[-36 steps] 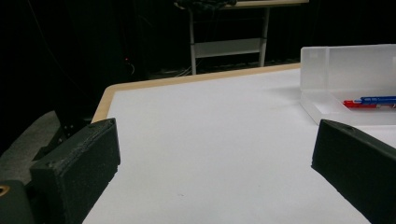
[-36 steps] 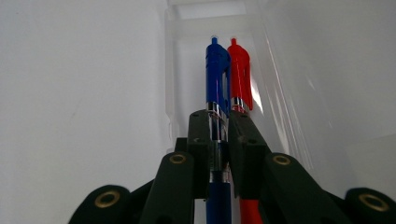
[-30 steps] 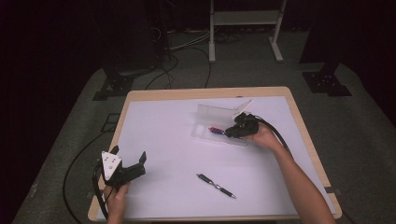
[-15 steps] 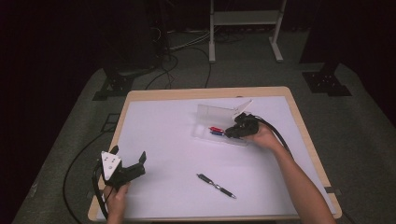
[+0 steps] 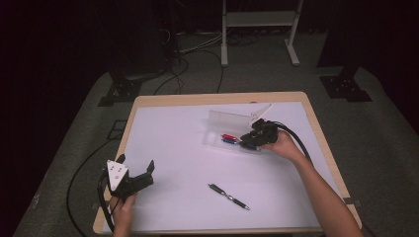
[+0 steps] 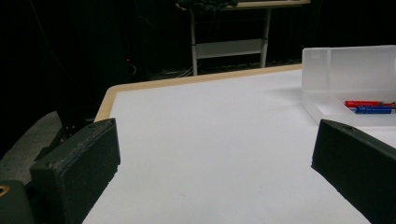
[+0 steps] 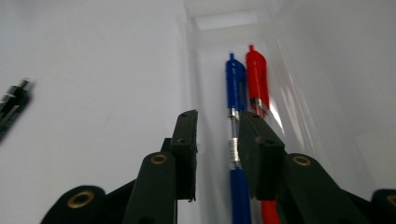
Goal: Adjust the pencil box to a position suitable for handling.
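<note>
blue pen [image 7: 236,140] lies lengthwise in the clear case [image 5: 217,129], just released between the opening right gripper [image 7: 217,135]; left gripper [image 5: 133,174] idles wide, far off.

A black pen [image 5: 228,196] lies alone on the white counter [image 5: 178,138], slanted, well apart from everything else on it. The counter has a pale wooden edge. Beyond its far side stands a light metal frame stand [image 5: 259,27] on the grey carpeted floor [image 5: 385,128]. Dark cables [image 5: 190,61] trail across the floor there, and black equipment bases [image 5: 346,86] sit at either far corner, before a dark backdrop.
</note>
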